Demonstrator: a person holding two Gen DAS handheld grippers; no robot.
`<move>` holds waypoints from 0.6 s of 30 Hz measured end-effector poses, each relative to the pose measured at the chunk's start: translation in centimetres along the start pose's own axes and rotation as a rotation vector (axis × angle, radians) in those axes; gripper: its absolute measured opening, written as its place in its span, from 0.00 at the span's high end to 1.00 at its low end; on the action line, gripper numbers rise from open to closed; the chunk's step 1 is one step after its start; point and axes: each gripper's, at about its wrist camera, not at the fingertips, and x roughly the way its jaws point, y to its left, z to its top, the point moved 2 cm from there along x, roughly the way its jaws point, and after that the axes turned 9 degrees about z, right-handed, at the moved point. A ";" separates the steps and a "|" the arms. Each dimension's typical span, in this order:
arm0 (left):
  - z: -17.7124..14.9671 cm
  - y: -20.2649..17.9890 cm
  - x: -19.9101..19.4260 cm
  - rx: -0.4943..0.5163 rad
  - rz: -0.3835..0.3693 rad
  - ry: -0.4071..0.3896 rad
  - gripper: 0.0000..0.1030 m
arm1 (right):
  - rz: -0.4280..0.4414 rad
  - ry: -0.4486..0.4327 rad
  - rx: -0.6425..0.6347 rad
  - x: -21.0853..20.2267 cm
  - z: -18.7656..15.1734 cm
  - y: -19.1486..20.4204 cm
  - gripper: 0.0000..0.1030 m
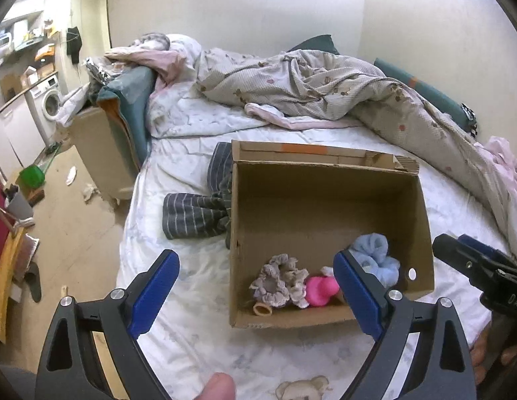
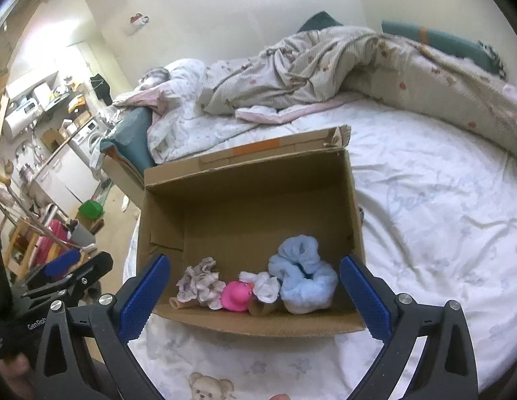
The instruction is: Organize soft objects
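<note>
An open cardboard box (image 1: pixel 325 200) (image 2: pixel 251 193) sits on the white bed sheet. Inside along its near wall lie a grey scrunchie (image 1: pixel 282 281) (image 2: pixel 200 283), a pink soft toy (image 1: pixel 320 290) (image 2: pixel 236 296), a small white cloth (image 2: pixel 265 286) and a light blue fluffy cloth (image 1: pixel 375 255) (image 2: pixel 303 275). A grey striped garment (image 1: pixel 195 215) lies on the bed left of the box. My left gripper (image 1: pixel 255 295) is open and empty, above the box's near left corner. My right gripper (image 2: pixel 255 295) is open and empty, above the box's near wall; it also shows at the right edge of the left wrist view (image 1: pixel 475 260).
A crumpled duvet (image 1: pixel 325 86) (image 2: pixel 342 66) and teal pillows (image 1: pixel 425 90) lie along the back of the bed. The bed's left edge drops to a cluttered floor with a green bin (image 1: pixel 31 176), a washing machine (image 1: pixel 50 103) and shelves.
</note>
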 end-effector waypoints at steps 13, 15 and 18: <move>-3.4 1.6 -3.5 -0.022 -0.011 0.010 0.10 | -0.030 0.001 0.011 -2.4 -3.6 1.4 0.00; -4.0 1.6 -3.8 -0.023 -0.008 0.009 0.10 | -0.033 0.010 0.014 -2.5 -4.2 1.5 0.00; -4.8 2.0 -4.0 -0.022 0.004 0.013 0.10 | -0.058 0.014 -0.011 -2.5 -5.0 2.1 0.00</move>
